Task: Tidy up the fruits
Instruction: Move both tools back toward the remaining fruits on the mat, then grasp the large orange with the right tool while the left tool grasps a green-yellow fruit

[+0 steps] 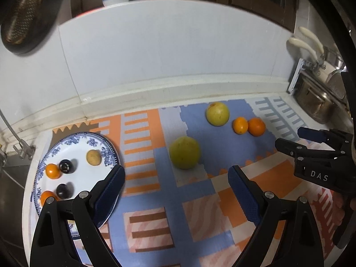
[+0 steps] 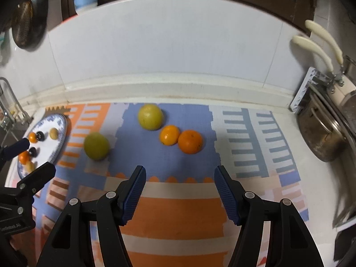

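Observation:
Two yellow-green round fruits lie on the patterned mat: the near one and the far one. Beside the far one sit two oranges, also seen from the right wrist. A blue-and-white plate at the left holds small oranges, two dark fruits and a tan fruit. My left gripper stands wide open just short of the near yellow-green fruit, nothing between its fingers. My right gripper is open and empty, short of the oranges.
The white tiled wall closes the back of the counter. Metal pots with cream handles stand at the right. A sink with a tap lies left of the plate. A dark pan hangs at the upper left.

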